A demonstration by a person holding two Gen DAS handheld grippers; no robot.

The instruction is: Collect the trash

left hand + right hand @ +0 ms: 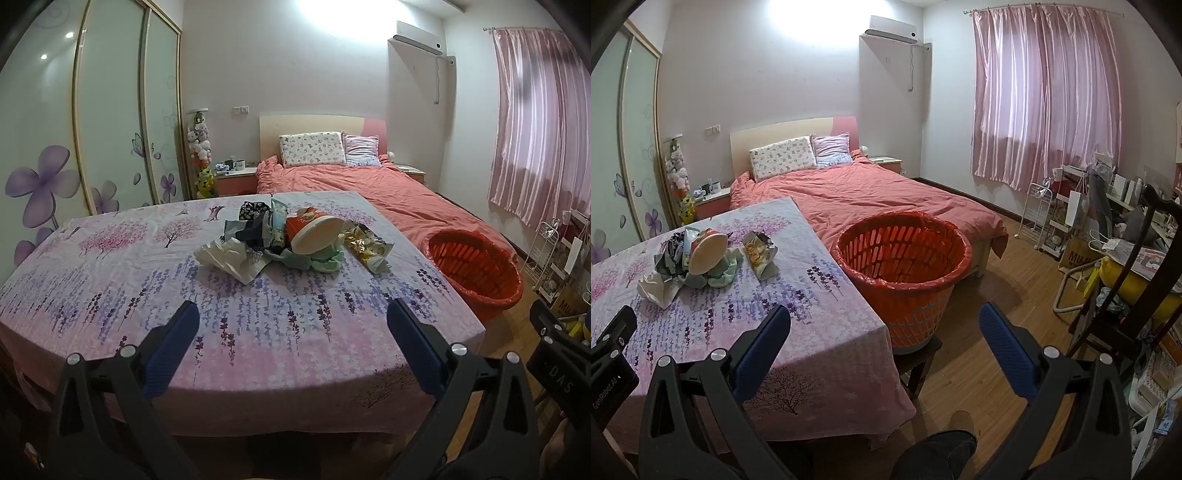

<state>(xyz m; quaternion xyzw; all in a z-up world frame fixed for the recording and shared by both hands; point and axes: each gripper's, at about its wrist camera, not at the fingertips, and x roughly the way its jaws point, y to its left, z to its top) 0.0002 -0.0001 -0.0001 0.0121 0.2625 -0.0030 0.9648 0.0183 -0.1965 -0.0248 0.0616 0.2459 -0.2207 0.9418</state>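
Bedroom interior, seen from two wrist cameras aimed slightly downward. Foreground: a table point(110, 280) draped in a lavender-and-blossom print cloth. Background: a bed point(871, 192) with a coral duvet and two pillows, pink curtains point(1045, 92) over the window, and a sliding wardrobe point(110, 110) with purple flower decals.

Trash pile point(288, 240) (task objects) lies on the far half of the table, well apart from both tools. It comprises a crumpled white tissue point(225, 256), a tipped red-and-cream paper cup point(314, 234) resting on pale green wrapping, a tube point(277, 225) standing among dark patterned wrappers, and a yellow snack packet point(367, 249) just right of the cup.

Orange basket point(905, 266), lined with a red bag, stands on a dark stool point(916, 354) just beside the table's right edge, between table and bed (its interior appears empty, though the bottom is only partly visible).

Left gripper point(293, 321): jaws spread to their widest, blue pads bare, nothing between them, hovering above the near part of the cloth. Right gripper point(884, 325): likewise fully spread and holding nothing, positioned over the table corner and the basket's near side. A dark shoe point(938, 454) of the person shows on the wooden floor below.
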